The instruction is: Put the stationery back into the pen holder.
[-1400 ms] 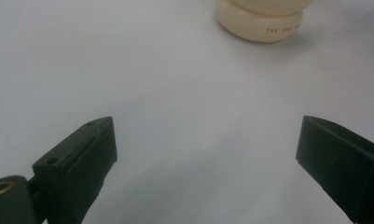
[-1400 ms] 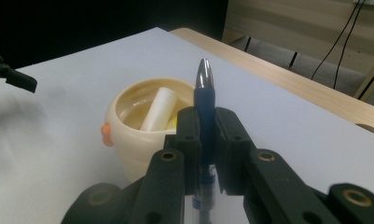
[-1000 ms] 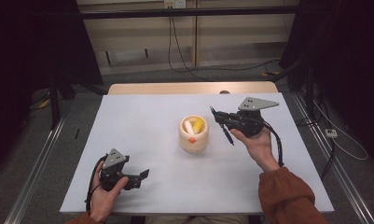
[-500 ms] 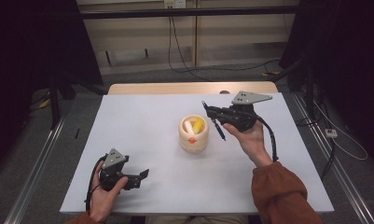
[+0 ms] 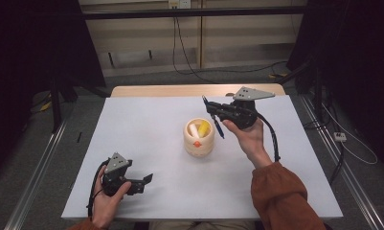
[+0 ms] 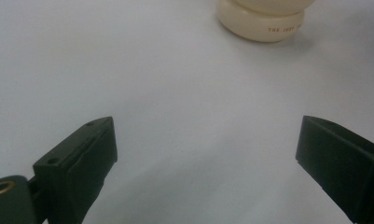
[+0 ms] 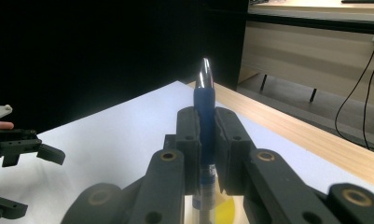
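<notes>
Over the white table, the person's right hand (image 5: 251, 136) has carried the black right gripper (image 5: 213, 111) and the dark blue pen with a silver tip (image 5: 213, 115) clamped in its jaws a little to the left and toward the far edge, and slightly higher. A second ago the pen hung off the right side of the cream ceramic holder (image 5: 199, 139); its lower end now sits just beside the holder's right rim, with its upper end above the table just beyond the holder. The orange sleeve (image 5: 280, 199) has followed, reaching farther in from the near edge.
</notes>
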A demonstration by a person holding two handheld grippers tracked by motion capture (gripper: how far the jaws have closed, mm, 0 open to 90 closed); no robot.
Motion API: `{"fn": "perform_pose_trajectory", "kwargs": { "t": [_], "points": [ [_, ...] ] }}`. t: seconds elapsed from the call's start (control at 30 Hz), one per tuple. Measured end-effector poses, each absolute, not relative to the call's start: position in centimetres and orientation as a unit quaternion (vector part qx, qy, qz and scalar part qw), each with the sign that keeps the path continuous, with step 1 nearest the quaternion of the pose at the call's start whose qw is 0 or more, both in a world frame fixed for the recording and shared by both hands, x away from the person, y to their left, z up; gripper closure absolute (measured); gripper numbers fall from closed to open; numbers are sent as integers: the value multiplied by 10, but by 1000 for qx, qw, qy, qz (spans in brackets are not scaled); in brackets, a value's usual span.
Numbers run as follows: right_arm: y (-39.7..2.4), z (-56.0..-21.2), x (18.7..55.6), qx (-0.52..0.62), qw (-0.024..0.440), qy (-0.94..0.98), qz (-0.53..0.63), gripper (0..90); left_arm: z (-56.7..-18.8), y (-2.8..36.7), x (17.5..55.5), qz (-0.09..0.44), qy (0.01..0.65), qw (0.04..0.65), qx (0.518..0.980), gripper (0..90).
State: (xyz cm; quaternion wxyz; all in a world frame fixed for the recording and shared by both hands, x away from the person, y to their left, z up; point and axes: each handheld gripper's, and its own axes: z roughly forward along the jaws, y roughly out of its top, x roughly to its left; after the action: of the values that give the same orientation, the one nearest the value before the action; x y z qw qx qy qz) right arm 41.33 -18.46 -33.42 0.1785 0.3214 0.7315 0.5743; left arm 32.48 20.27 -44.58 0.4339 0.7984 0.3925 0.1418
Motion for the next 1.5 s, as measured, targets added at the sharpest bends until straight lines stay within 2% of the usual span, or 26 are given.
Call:
{"fn": "perform_pose_trajectory", "kwargs": {
  "t": [0.6,1.5],
  "points": [
    [-160,-326,427,290,164,736,589,816,-446,203,325,141,392,435,798,53],
    [-139,-344,452,304,159,724,599,816,-446,204,325,141,392,436,798,53]
  ]
}}
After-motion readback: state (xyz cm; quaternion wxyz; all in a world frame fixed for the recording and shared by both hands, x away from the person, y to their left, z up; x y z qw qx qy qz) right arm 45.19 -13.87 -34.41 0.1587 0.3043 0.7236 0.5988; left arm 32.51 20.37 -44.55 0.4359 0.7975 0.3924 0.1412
